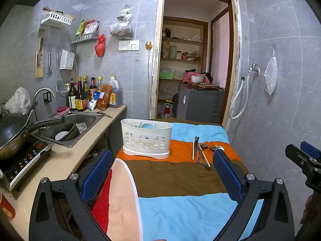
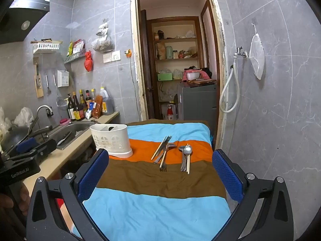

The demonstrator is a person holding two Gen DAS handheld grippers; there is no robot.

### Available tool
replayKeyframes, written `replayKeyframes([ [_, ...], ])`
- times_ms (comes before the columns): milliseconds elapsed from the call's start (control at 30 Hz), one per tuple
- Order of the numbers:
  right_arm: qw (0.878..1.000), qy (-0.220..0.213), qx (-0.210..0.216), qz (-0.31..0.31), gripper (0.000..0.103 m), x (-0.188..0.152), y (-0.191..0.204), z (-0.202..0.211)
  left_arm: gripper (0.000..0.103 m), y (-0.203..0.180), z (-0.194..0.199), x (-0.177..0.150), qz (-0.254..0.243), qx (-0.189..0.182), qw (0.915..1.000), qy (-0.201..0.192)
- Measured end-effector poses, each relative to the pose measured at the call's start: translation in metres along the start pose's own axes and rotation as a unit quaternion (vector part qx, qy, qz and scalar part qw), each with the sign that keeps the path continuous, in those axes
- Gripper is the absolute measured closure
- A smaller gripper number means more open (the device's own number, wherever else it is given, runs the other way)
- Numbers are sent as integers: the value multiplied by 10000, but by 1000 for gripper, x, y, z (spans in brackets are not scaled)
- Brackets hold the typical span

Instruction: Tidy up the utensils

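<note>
White latticed caddy (image 2: 111,140) on striped cloth (image 2: 160,180) (blue, orange, brown).

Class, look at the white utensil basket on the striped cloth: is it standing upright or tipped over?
Upright: the basket sits flat on its base, its open top facing up.

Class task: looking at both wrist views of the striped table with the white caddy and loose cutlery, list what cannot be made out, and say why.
- Inside of the white slotted plastic utensil caddy: both views, hidden by its walls.
- Right-hand pile of metal spoons and chopsticks: left wrist view, mostly hidden behind the left gripper's blue finger pad.
- Crossed pile of fork, spoon and chopsticks: both views, overlapping, too small to count.
</note>
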State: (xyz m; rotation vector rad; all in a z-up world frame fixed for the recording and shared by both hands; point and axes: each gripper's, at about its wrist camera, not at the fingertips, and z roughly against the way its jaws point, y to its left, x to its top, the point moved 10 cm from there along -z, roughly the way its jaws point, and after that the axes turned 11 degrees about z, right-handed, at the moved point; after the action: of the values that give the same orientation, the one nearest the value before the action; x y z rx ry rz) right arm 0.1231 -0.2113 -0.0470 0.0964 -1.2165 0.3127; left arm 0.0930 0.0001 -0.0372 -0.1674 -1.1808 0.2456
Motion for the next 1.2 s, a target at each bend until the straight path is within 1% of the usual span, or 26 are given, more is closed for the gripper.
replayKeyframes([
  [633, 10000, -33, -2, -5, 0, 2, -1, 1, 5, -1, 1, 2, -47, 18, 10000, -42],
  [833, 10000, -32, -5, -4, 0, 2, 0, 1, 5, -9, 2, 1, -55, 38, 10000, -54],
  [1200, 10000, -32, -11, -2, 0, 2, 0, 2, 5, -5, 2, 1, -2, 14, 10000, -23],
])
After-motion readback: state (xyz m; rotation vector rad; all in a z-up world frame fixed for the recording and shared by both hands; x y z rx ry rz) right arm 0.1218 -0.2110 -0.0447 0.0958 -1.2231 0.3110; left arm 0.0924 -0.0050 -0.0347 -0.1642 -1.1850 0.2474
